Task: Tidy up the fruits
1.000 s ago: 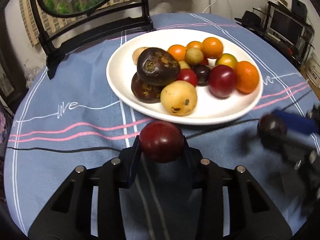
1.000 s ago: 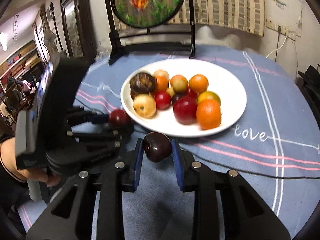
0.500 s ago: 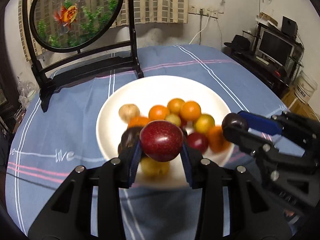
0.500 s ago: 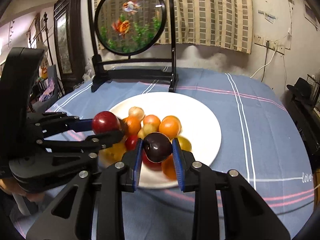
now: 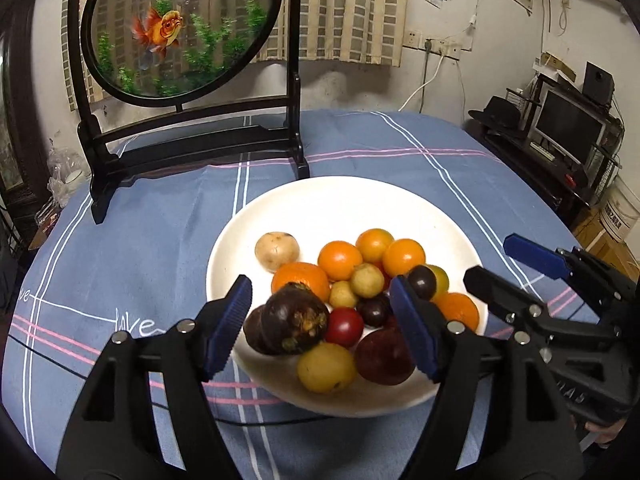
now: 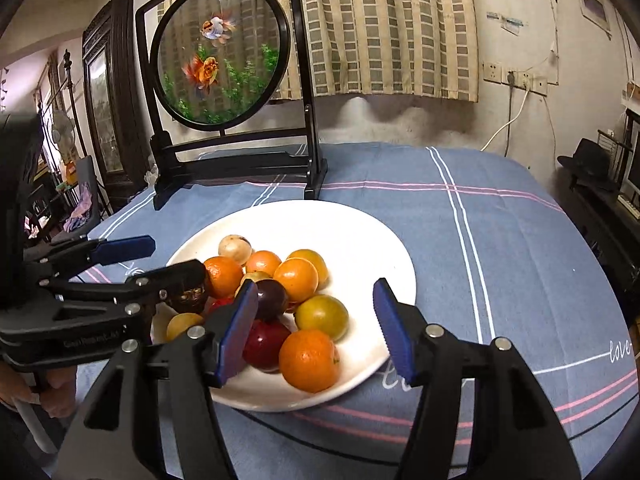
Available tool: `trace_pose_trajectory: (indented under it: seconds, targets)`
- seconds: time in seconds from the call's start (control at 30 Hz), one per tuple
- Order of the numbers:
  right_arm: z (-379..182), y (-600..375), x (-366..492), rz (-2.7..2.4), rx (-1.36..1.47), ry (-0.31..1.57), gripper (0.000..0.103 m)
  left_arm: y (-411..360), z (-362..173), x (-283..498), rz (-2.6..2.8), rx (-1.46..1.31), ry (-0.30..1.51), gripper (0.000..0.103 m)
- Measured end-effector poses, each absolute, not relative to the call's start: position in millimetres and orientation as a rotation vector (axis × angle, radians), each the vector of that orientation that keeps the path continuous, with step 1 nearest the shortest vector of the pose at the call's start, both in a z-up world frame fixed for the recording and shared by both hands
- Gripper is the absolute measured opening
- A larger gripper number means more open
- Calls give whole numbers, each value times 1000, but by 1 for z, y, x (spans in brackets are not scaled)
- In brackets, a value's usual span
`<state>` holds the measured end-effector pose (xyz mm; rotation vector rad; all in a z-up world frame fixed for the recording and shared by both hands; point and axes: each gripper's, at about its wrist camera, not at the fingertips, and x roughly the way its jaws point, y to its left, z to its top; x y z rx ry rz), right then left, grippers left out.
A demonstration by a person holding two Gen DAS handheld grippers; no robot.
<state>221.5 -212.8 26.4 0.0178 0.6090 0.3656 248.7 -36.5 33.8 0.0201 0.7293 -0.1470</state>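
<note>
Both the left tongs (image 5: 320, 326) and right tongs (image 6: 316, 326) have just been opening, empty, above the round white plate (image 5: 420, 204) mid-tabletop, where the heaped round fruits (image 5: 344, 300) could roll off its near rim.

A round white ceramic plate (image 5: 304, 204) sits on the blue striped tablecloth (image 5: 152, 240), with the black-framed round goldfish screen (image 5: 180, 28) on the far side of it. Small round orange, yellow and dark-red fruits (image 5: 340, 260) lie heaped in the plate's near half. A black hat (image 6: 592, 160) lies far right.
</note>
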Motion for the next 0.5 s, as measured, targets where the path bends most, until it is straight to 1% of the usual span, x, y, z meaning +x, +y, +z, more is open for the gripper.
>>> trace_pose_trajectory:
  seconds: [0.13, 0.27, 0.4, 0.5]
  targets:
    - [30, -219, 211, 368, 39, 632, 60, -38, 36, 233, -148, 24, 730, 74]
    - [27, -223, 191, 333, 35, 685, 62, -40, 34, 213, -140, 34, 731, 78]
    - [16, -222, 165, 320, 7, 745, 62, -41, 23, 188, -135, 51, 761, 79]
    - [10, -221, 143, 318, -7, 772, 62, -39, 13, 162, -125, 52, 791, 82]
